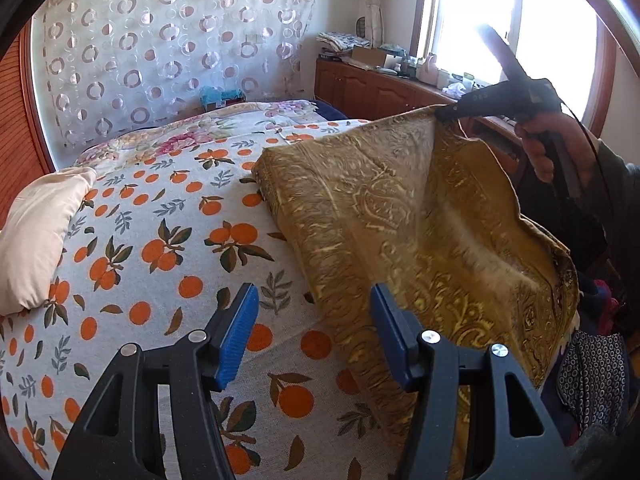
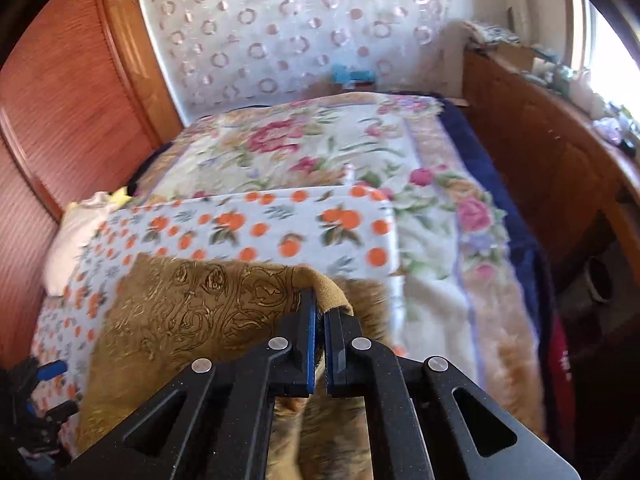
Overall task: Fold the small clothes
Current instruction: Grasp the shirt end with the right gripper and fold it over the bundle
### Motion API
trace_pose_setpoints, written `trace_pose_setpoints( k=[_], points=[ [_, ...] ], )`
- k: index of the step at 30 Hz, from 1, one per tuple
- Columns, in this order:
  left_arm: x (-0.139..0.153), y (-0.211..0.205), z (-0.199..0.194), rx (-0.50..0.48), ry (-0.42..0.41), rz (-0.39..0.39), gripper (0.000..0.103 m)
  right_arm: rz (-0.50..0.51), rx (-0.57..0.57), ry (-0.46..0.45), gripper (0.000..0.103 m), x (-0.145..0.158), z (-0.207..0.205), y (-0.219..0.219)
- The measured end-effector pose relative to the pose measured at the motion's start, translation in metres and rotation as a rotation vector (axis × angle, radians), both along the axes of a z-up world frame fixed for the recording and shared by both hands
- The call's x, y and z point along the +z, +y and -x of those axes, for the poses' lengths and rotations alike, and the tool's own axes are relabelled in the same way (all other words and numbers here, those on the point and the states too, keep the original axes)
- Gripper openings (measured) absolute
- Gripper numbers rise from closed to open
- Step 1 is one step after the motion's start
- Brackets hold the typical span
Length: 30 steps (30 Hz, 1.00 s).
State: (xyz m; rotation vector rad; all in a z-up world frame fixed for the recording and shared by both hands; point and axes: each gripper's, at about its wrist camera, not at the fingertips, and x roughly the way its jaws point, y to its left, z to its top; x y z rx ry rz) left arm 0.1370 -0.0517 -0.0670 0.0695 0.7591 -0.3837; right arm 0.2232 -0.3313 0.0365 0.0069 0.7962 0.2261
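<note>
Left gripper (image 1: 314,336) fingers (image 1: 236,336) are spread apart, holding nothing, hovering over the orange-print sheet (image 1: 152,240) just beside the near-left edge of the gold patterned cloth (image 1: 400,216). Right gripper (image 2: 319,344) fingers are clamped on 1 corner of that cloth (image 2: 192,312), lifting it off the bed; from the left wrist view that corner (image 1: 436,114) is the highest point, with the rest draping down to the sheet.

Step in hand, as I read it: carrying the lifted corner over for a fold.
- Bring the left fingers onto the matching near corner or edge so both sides travel together, otherwise the fold skews.
- Keep the right grip pinched on the hem, not deeper fabric.
- Lay it down flat, edges aligned, then release.

Orientation: cloth long axis seems to run from the near bed edge away toward the curtain (image 1: 172,48), tilted slightly left. Far-left end rests on the sheet; right side is raised. Exact garment type: can't tell.
</note>
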Motion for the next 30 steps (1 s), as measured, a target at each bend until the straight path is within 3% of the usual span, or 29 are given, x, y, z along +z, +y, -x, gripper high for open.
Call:
trace_pose_setpoints(
  k=[4, 7, 13, 16, 20, 24, 25, 26, 27, 30],
  points=[
    [-0.007, -0.006, -0.001, -0.008, 0.015, -0.018, 0.059, 0.071, -0.013, 0.051, 0.015, -0.018, -0.007, 0.008],
    [-0.010, -0.010, 0.000, -0.011, 0.024, -0.027, 0.059, 0.085, -0.007, 0.019, 0.021, -0.020, 0.010, 0.014],
    [-0.021, -0.014, -0.002, -0.014, 0.049, -0.046, 0.059, 0.113, 0.072, -0.053, 0.050, -0.022, 0.083, 0.036],
    [-0.028, -0.015, -0.005, -0.007, 0.075, -0.046, 0.059, 0.095, 0.126, -0.067, 0.051, -0.026, 0.130, 0.029],
    [-0.032, -0.015, -0.008, -0.009, 0.089, -0.040, 0.059, 0.096, 0.189, -0.049, 0.051, -0.041, 0.171, 0.023],
    [-0.033, -0.018, -0.007, -0.015, 0.076, -0.058, 0.060, 0.162, 0.198, -0.030, 0.050, -0.062, 0.192, 0.017],
    [-0.033, -0.018, -0.007, -0.014, 0.075, -0.061, 0.060, 0.180, 0.193, -0.031, 0.043, -0.066, 0.196, 0.015],
    [-0.033, -0.018, -0.007, -0.014, 0.075, -0.062, 0.060, 0.190, 0.190, -0.028, 0.016, -0.065, 0.202, 0.014],
    [-0.033, -0.019, -0.007, -0.014, 0.075, -0.063, 0.060, 0.189, 0.192, -0.030, 0.007, -0.066, 0.205, 0.010],
    [-0.030, -0.016, -0.006, -0.014, 0.083, -0.044, 0.060, 0.143, 0.166, -0.065, 0.005, -0.060, 0.222, -0.009]
  ],
)
